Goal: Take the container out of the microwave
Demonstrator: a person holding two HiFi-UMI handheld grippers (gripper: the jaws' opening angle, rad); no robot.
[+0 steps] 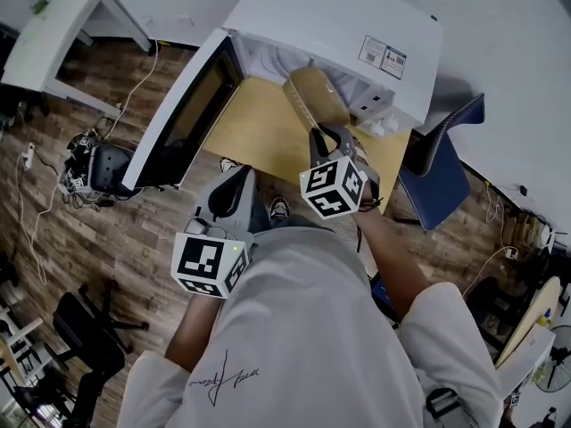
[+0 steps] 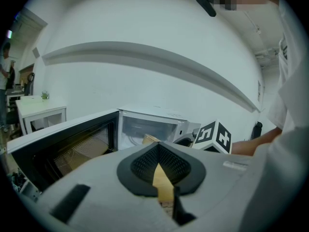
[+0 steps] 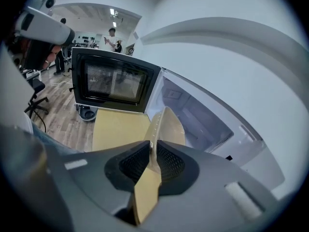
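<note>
Pinched the container (image 1: 314,94) by its thin rim in the right gripper (image 1: 323,134), jaws narrow and pressing on both sides of that rim. Held it right at the gripper's tip, and it looked tipped to one side. Found it just outside the open mouth of the microwave (image 1: 357,16), which stood straight ahead of the gripper, with the yellow bench (image 1: 259,136) below and the open door (image 1: 183,119) off to the gripper's left. Looked nearly done, then: out of the box, but not yet set down.

Held the left gripper (image 1: 243,178) lower and further back, nearer the person, jaws together with nothing between them.

Could have gone wrong from there in a few ways. Could have slipped loose, being gripped only by a thin edge. Could have bent at the rim under a hard squeeze. Could have spilled, being tipped so, though could not see whether anything was inside. Could have knocked the microwave's front edge on a quick swing.
</note>
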